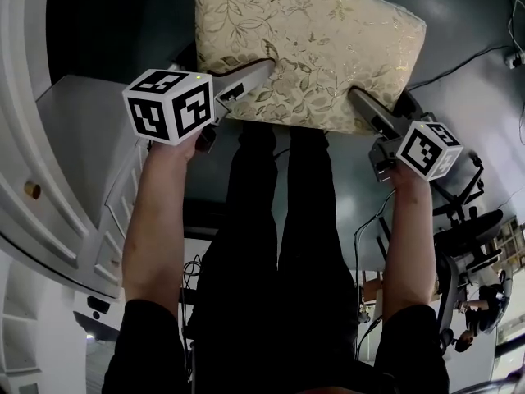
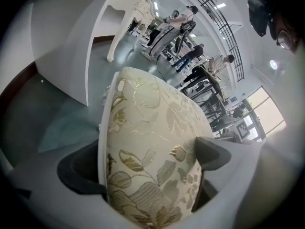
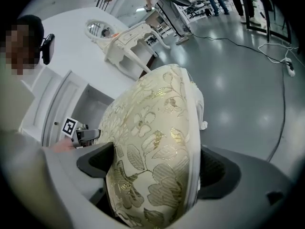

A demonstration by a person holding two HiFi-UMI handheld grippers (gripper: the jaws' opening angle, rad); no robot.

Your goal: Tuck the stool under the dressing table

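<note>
Straddling near edge of stool seat w/ both my tools. L gripper: clamped on seat, one pad dents floral cushion, other bears on white base. R gripper: my jaws spread wide, seat edge between them, pads alongside it, no dent seen. Stool is ahead of me, grey floor around it, just beside white dressing table on my left.

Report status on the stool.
Left gripper clamped on stool seat. Right gripper jaws wide, straddling it. Seat not yet under dressing table at left.
</note>
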